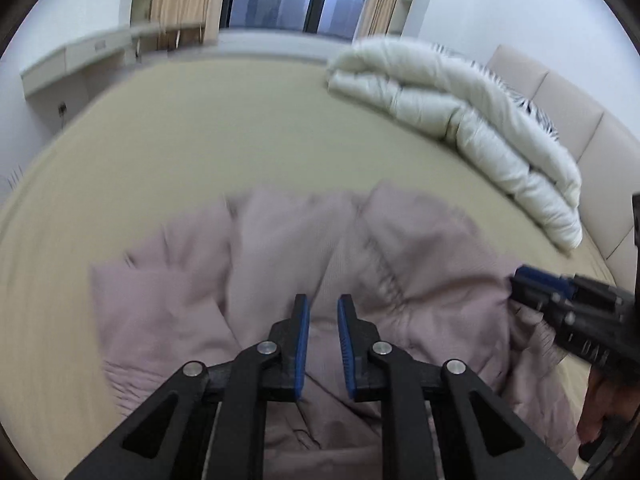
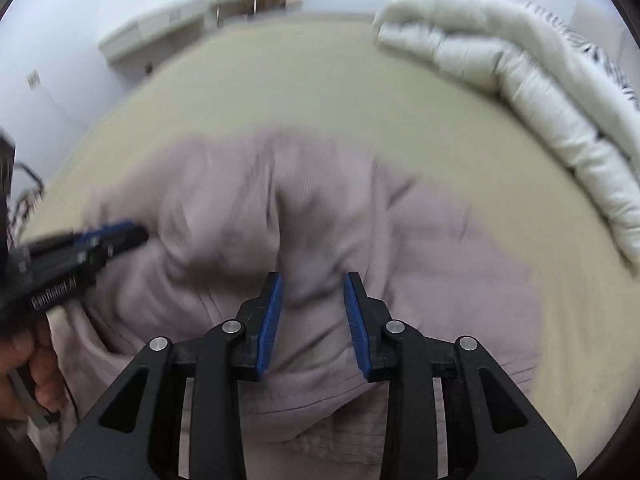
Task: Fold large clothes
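Observation:
A crumpled mauve garment (image 1: 280, 264) lies bunched on the beige bed; it also shows in the right wrist view (image 2: 320, 216). My left gripper (image 1: 322, 304) is open above its near part, nothing between the blue pads. My right gripper (image 2: 313, 280) is open over the garment too, empty. The right gripper shows at the right edge of the left wrist view (image 1: 520, 280), tips at the garment's right side. The left gripper shows at the left of the right wrist view (image 2: 136, 232). Both views are blurred.
A folded white duvet (image 1: 460, 120) lies along the bed's right side, against a padded headboard (image 1: 568, 120). The beige sheet (image 1: 200, 128) stretches beyond the garment. A white desk (image 1: 80, 60), curtains and a window stand at the far wall.

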Demonstrator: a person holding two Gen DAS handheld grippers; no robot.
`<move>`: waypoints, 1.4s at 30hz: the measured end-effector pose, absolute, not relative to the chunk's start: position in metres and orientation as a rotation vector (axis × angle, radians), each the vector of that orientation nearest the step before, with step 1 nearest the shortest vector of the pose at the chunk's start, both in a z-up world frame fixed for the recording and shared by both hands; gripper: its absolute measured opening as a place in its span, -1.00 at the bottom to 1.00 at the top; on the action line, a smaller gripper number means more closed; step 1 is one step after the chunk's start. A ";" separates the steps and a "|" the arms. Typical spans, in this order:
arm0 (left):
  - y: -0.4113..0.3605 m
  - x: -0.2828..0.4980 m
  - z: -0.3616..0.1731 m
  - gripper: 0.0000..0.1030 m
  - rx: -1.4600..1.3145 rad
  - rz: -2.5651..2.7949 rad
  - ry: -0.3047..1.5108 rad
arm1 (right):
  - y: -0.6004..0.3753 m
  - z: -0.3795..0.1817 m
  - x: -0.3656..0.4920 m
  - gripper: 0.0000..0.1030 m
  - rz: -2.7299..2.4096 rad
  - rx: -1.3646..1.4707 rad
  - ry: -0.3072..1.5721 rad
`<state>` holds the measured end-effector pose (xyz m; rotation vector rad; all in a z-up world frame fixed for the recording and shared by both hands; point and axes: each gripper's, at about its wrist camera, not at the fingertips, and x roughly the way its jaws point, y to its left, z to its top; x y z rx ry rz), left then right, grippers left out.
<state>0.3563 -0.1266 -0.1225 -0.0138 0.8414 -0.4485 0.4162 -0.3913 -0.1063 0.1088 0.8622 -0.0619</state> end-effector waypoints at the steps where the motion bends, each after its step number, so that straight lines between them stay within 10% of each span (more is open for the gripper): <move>1: -0.127 0.359 -0.114 -0.66 -0.015 -0.455 0.824 | -0.394 -0.097 0.423 -0.41 -0.045 0.128 0.847; 14: -0.152 0.422 -0.202 -0.76 -0.010 -0.432 1.021 | -0.371 -0.205 0.538 -0.41 -0.047 -0.026 1.039; 23: -0.116 0.353 -0.129 -0.77 -0.067 -0.423 0.844 | -0.374 -0.086 0.454 -0.41 0.024 0.103 0.859; 30: -0.141 0.359 -0.197 -0.76 -0.006 -0.432 0.999 | -0.361 -0.167 0.443 -0.35 0.039 0.028 1.006; 37: -0.114 0.351 -0.172 -0.75 -0.082 -0.466 0.997 | -0.379 -0.120 0.395 -0.30 0.001 0.132 0.900; 42: -0.058 0.273 -0.118 0.30 0.004 -0.414 0.858 | -0.397 -0.051 0.277 0.71 0.024 0.276 0.645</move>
